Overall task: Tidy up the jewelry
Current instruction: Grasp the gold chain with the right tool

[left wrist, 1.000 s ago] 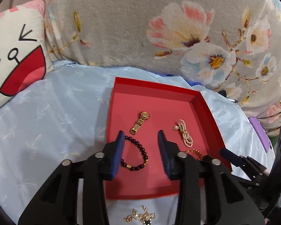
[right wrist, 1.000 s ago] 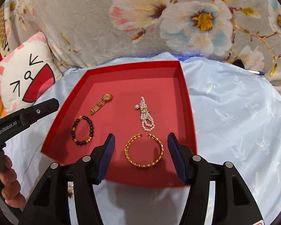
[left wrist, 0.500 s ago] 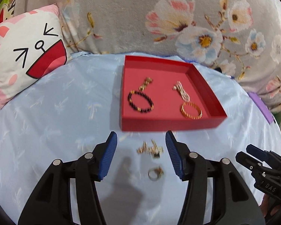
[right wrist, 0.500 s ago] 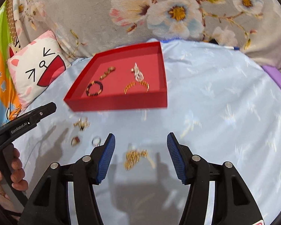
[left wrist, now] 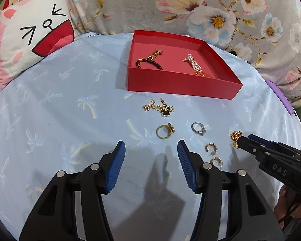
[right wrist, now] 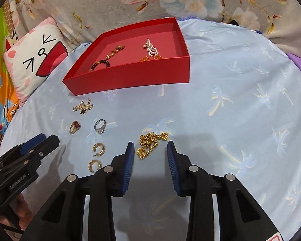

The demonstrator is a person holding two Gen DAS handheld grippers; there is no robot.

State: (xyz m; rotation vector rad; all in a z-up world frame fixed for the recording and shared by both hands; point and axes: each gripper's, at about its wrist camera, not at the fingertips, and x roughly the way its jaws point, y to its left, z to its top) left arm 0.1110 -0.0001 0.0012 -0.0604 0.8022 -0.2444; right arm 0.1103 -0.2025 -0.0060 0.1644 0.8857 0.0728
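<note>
Both grippers hover open and empty over a blue palm-print bedsheet (right wrist: pixel 240 104) as a jewelry sort stands part done: the left gripper (left wrist: pixel 151 150) is lined up short of a gold ring (left wrist: pixel 164 131) with a dark stone, while the right gripper (right wrist: pixel 150 150) brackets a heaped gold bead chain (right wrist: pixel 150 143) between spread jaws, a stance that suggests the chain is the next pick. A red tray (right wrist: pixel 130 78) sits well beyond them near the floral blanket (right wrist: pixel 102 4), already holding a dark bead bracelet (left wrist: pixel 149 61), a gold link band (left wrist: pixel 155 53), a pearl strand (left wrist: pixel 193 64) and a gold bangle (left wrist: pixel 202 74), apparently laid apart so none tangle. Waiting on the sheet, just before the tray, lies a clover-pendant necklace (left wrist: pixel 160 108), with a silver ring (left wrist: pixel 198 128) and two gold hoop earrings (right wrist: pixel 98 148) nearer the grippers. The tray's front wall hides most of the bangle and part of the bracelet; the right gripper's tip covers part of the bead chain in the left wrist view, and one hoop slips partly behind a left finger (left wrist: pixel 185 164). A cat-face pillow (left wrist: pixel 34 36) sits at the far left; whether the chain is knotted cannot be made out
</note>
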